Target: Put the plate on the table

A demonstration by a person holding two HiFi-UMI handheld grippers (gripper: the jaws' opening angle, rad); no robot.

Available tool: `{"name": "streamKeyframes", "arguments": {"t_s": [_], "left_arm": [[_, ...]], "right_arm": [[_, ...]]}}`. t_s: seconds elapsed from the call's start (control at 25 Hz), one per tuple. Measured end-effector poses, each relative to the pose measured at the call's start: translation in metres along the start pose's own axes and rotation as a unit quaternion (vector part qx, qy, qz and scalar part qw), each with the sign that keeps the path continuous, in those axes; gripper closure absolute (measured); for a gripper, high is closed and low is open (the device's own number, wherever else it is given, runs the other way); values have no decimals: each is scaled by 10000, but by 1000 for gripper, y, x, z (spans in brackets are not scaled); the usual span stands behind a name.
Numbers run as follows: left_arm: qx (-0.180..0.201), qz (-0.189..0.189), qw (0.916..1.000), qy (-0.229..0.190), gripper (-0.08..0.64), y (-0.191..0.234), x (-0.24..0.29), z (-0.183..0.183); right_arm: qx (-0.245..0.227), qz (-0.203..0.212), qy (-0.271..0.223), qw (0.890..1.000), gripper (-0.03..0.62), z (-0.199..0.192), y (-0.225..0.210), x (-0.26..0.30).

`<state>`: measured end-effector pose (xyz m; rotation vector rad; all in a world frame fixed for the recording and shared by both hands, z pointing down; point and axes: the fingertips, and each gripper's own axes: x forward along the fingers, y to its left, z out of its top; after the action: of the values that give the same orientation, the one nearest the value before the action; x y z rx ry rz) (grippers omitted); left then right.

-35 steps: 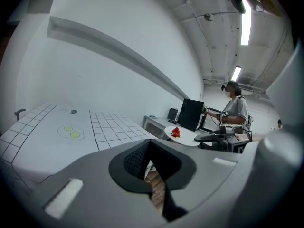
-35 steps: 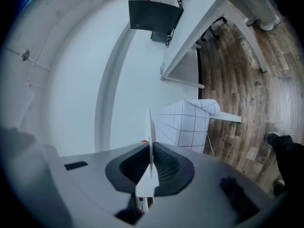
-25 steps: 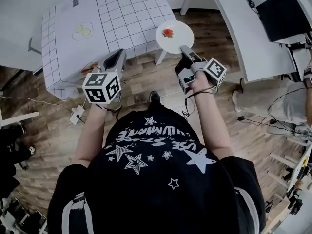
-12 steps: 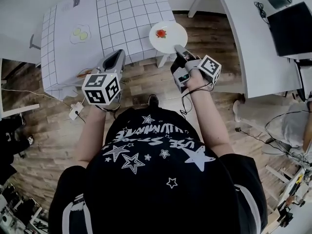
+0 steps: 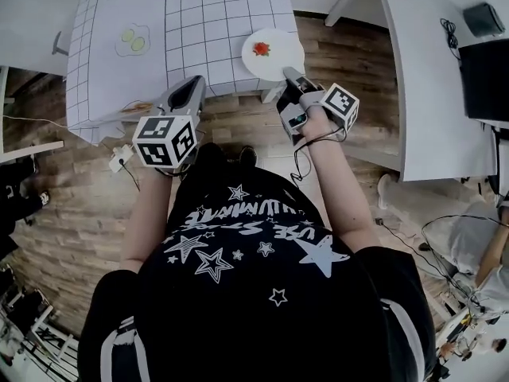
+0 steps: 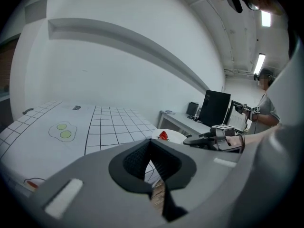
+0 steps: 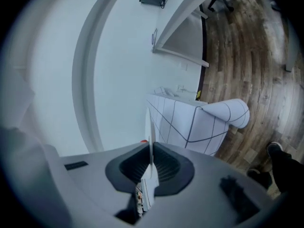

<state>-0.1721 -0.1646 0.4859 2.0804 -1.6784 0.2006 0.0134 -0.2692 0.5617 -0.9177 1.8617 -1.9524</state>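
Note:
A white plate [image 5: 274, 54] with a small red thing [image 5: 261, 49] on it hangs level at the near right corner of the table [image 5: 199, 22], which wears a white grid cloth. My right gripper [image 5: 289, 76] is shut on the plate's near rim. In the right gripper view the plate [image 7: 149, 127] shows edge-on, clamped between the pads of the right gripper [image 7: 150, 163]. My left gripper [image 5: 188, 94] hovers at the table's front edge, shut with nothing in it. In the left gripper view the left gripper [image 6: 151, 148] points at the cloth, with the plate [image 6: 173, 136] at right.
A fried-egg drawing [image 5: 133, 40] marks the cloth at the far left. A long white desk [image 5: 429, 70] with a dark monitor [image 5: 487, 66] stands to the right. A power strip [image 5: 121, 157] and cables lie on the wooden floor at left. A person [image 6: 268, 108] stands by the desk.
The person has stepped closer to the table. The right gripper has carried the plate up and left to the table's corner. The left gripper has come to the front edge.

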Motion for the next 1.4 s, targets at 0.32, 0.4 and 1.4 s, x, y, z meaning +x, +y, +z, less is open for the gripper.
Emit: {"name": "streamKeyframes", "arguments": {"t_s": [0.32, 0.4, 1.4], "left_arm": [[-25, 63, 10000, 61, 551, 9, 1, 0], [-3, -7, 10000, 97, 551, 12, 7, 2], [10, -716, 9972, 221, 551, 12, 50, 17]], "right_arm": [[50, -85, 4, 10000, 569, 3, -9, 19], [59, -99, -62, 9999, 569, 7, -13, 23], [-363, -817, -237, 9957, 569, 3, -40, 30]]}}
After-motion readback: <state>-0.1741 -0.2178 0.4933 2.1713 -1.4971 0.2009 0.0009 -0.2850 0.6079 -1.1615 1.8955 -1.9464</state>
